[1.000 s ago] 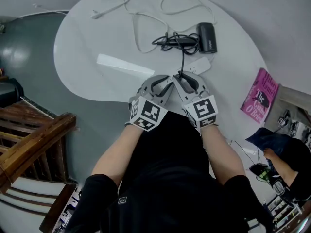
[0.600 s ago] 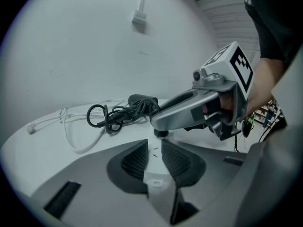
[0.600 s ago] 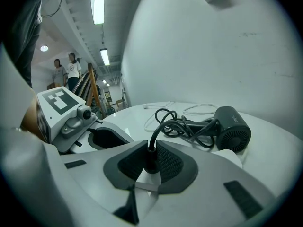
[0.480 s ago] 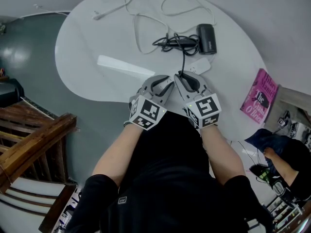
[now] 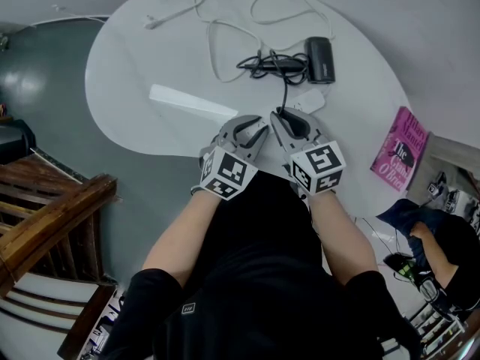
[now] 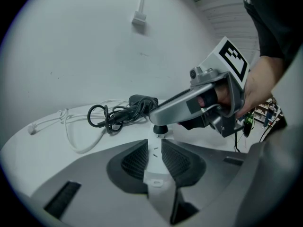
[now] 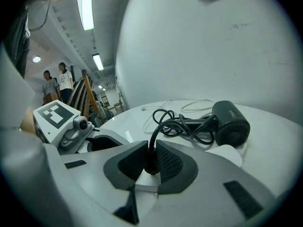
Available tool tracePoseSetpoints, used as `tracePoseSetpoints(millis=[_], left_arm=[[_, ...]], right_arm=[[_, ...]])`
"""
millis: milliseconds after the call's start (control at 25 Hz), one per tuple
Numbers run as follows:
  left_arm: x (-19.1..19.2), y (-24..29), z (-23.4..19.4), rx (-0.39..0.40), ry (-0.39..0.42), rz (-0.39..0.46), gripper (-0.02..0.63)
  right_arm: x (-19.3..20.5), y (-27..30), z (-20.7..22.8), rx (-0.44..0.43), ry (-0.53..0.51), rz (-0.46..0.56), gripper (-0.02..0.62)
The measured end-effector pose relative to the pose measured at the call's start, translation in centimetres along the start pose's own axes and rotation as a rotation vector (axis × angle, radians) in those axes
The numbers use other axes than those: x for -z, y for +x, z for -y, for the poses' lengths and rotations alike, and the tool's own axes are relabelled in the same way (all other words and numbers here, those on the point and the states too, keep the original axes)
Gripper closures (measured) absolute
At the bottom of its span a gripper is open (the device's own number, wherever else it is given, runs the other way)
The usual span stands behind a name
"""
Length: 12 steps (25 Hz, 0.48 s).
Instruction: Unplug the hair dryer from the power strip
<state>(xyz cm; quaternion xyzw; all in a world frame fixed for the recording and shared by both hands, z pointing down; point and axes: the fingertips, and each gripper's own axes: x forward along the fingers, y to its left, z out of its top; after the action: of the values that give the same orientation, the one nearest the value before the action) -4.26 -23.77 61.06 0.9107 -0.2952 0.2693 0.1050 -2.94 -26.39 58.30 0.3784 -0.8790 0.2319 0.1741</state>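
A black hair dryer point(image 5: 319, 58) lies on the white table point(image 5: 135, 66), its black cord point(image 5: 274, 64) coiled beside it. The cord runs to a black plug point(image 7: 150, 161) that sits in a white power strip point(image 5: 310, 100). My right gripper point(image 5: 283, 118) is shut on the plug, pads on both its sides. My left gripper point(image 5: 259, 129) is just left of it, its pads point(image 6: 136, 159) closed on the sides of the power strip point(image 6: 154, 161). In the left gripper view the right gripper point(image 6: 161, 123) stands over the plug point(image 6: 161, 129).
A long white cable point(image 5: 217, 28) loops across the far table. A flat white bar point(image 5: 191, 101) lies to the left of the grippers. A pink book point(image 5: 401, 150) is at the table's right edge, and a wooden railing point(image 5: 52, 216) is at the left.
The right gripper has rolled a little about its own axis, its marker cube turning. Both grippers stay in place, and the plug still sits in the strip.
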Motion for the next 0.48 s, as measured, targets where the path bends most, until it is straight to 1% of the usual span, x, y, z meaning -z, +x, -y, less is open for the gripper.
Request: tracePoseSetpoints(millis=[120, 200, 320, 480], left_arm=[[0.0, 0.1, 0.1, -0.004, 0.014, 0.003, 0.517], [0.1, 0.1, 0.1, -0.011, 0.010, 0.009, 0.517], [0.2, 0.0, 0.2, -0.008, -0.010, 0.005, 0.517], [0.2, 0.0, 0.0, 0.015, -0.046, -0.023, 0.518]], right_arm=[[-2.1, -0.9, -0.1, -0.015, 0.014, 0.082, 0.526], [-4.3, -1.2, 0.0, -0.022, -0.009, 0.125, 0.532], [-5.6, -1.5, 0.5, -0.032, 0.004, 0.133, 0.532], [-5.1, -2.5, 1.5, -0.024, 0.061, 0.117, 0.531]])
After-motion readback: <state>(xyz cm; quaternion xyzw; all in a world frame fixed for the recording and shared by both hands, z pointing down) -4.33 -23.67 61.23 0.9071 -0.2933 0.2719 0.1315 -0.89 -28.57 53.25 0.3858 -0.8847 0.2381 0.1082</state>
